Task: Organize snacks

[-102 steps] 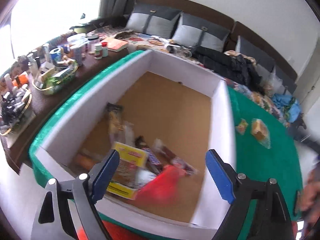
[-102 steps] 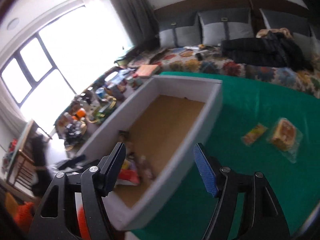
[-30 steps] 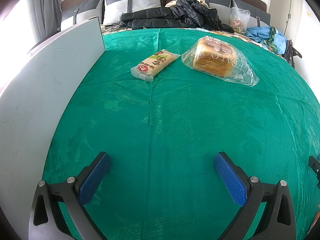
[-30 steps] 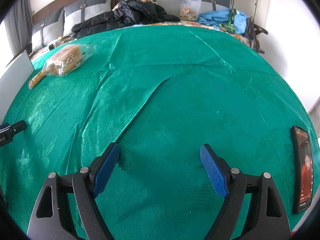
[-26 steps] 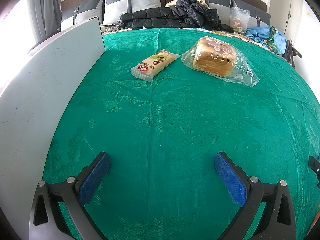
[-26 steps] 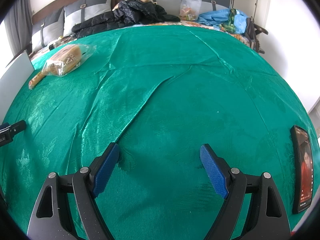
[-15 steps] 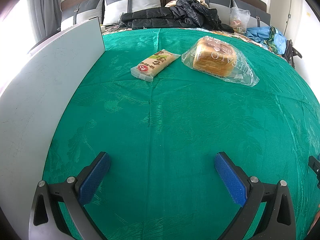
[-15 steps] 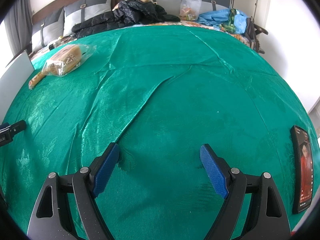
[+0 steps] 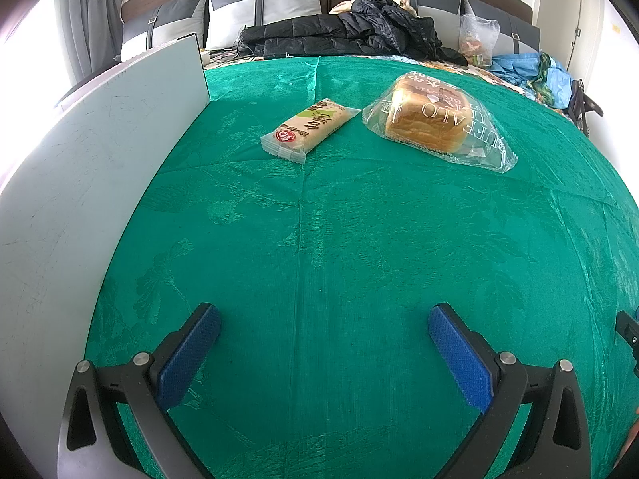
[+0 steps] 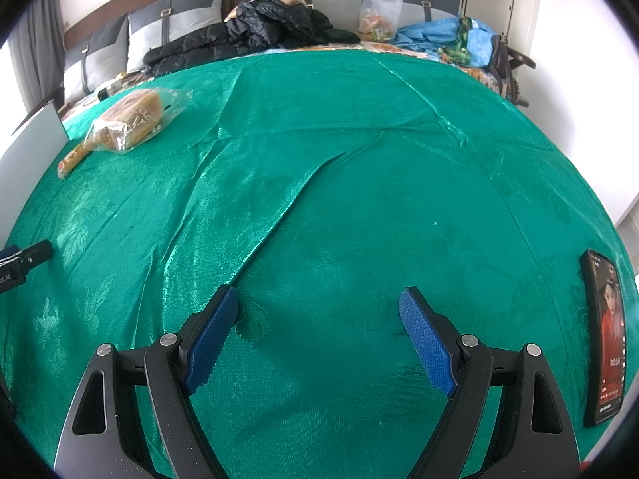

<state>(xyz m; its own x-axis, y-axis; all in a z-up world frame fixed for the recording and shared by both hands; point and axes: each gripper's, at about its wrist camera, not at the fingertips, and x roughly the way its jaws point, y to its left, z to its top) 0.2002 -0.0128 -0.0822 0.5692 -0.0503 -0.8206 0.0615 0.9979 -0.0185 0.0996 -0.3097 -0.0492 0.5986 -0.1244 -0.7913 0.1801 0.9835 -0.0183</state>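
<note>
Green cloth worktop, two snacks lying far ahead.
Left gripper and right gripper jaws spread, empty; wafer packet and bagged bread loaf well beyond.

The cloth is emerald green with a woven leaf-and-flower pattern of the same shade. The bread bag is clear plastic with white lettering over a golden-brown loaf. The snack packet is cream and pale green with a red round logo. The box wall is plain pale grey-white. Both grippers' finger pads are blue on black frames. The phone is black, its screen showing red.
</note>
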